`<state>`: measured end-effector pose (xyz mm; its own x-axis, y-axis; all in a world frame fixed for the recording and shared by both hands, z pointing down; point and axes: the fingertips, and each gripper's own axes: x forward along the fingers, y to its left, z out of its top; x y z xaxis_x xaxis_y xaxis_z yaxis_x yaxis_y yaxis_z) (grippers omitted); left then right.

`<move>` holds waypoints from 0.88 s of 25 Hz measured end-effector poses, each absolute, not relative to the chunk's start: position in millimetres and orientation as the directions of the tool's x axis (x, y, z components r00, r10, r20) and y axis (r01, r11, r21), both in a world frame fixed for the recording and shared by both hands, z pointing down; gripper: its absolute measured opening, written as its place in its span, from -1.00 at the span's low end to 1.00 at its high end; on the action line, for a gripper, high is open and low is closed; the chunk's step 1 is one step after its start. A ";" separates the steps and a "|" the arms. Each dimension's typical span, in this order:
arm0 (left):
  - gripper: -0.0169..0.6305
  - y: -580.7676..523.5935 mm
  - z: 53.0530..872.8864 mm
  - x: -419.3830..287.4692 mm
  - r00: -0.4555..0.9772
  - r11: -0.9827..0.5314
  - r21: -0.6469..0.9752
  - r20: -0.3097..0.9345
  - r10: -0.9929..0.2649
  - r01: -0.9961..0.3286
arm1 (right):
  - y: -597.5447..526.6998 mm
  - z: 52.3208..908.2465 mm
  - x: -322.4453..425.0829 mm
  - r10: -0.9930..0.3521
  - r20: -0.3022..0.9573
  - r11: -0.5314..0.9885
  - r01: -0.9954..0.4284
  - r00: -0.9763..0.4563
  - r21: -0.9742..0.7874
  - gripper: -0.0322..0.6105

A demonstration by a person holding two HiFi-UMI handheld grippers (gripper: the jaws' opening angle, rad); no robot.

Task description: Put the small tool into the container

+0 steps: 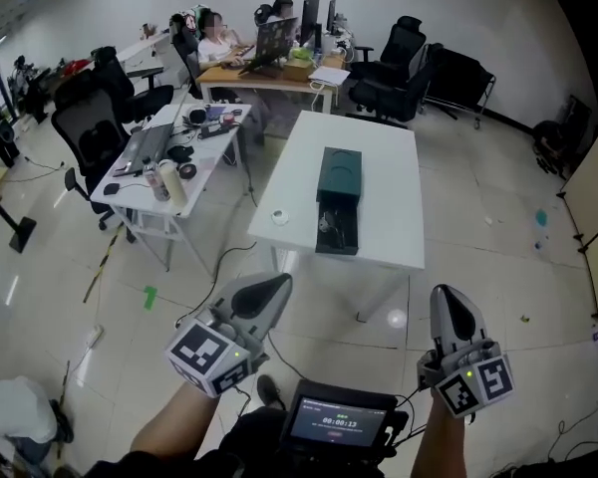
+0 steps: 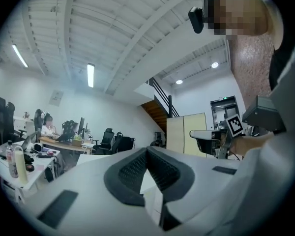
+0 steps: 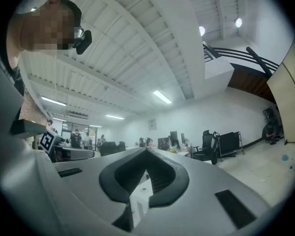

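The left gripper (image 1: 277,285) and right gripper (image 1: 446,299), ribbed dark pads pressed together on nothing, face a boxy dark-green container (image 1: 339,175) near the smooth white tabletop's (image 1: 394,157) near edge.

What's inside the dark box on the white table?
The box has a green top that covers that part's inside. Its open black front section holds a few small pale things, too small to identify.
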<state>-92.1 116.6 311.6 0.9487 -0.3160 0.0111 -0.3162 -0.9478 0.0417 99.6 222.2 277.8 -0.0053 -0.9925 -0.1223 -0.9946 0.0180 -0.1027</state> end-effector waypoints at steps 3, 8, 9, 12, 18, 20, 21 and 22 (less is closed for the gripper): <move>-0.91 180.5 309.8 -80.5 0.943 -0.942 0.053 0.030 -0.330 -0.331 | 280.7 284.0 105.1 -0.992 -0.104 0.075 -0.993 -0.065 -0.091 -0.84; -0.91 274.2 310.8 -76.5 0.934 -0.934 0.031 0.046 -0.354 -0.355 | 365.3 290.2 110.2 -0.985 -0.108 0.140 -0.987 -0.131 -0.078 -0.84; -0.91 287.9 312.5 -78.6 0.931 -0.931 0.033 0.054 -0.360 -0.362 | 377.0 291.6 109.4 -0.984 -0.109 0.149 -0.985 -0.139 -0.084 -0.84; -0.91 319.9 310.1 -85.0 0.923 -0.924 0.021 0.065 -0.379 -0.381 | 404.6 291.4 102.4 -0.979 -0.115 0.179 -0.980 -0.168 -0.092 -0.84; -0.91 360.8 288.1 -100.9 0.924 -0.925 0.001 0.044 -0.380 -0.380 | 445.3 275.5 84.2 -0.978 -0.128 0.177 -0.981 -0.166 -0.082 -0.84; -0.91 369.2 281.3 -110.9 0.928 -0.929 0.004 0.034 -0.370 -0.370 | 453.7 270.6 75.0 -0.980 -0.130 0.162 -0.984 -0.151 -0.079 -0.84; -0.91 370.8 279.0 -116.6 0.930 -0.930 0.006 0.033 -0.367 -0.368 | 456.6 267.9 70.1 -0.981 -0.133 0.151 -0.985 -0.139 -0.082 -0.84; -0.91 371.2 276.9 -122.3 0.930 -0.931 0.008 0.033 -0.366 -0.366 | 458.7 265.4 64.9 -0.983 -0.134 0.140 -0.987 -0.128 -0.084 -0.84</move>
<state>-122.3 371.2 276.9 0.9301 -0.3657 0.0335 -0.3661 -0.9305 0.0080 64.9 458.7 265.4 -0.1281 -0.9826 -0.1343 -0.9866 0.1401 -0.0837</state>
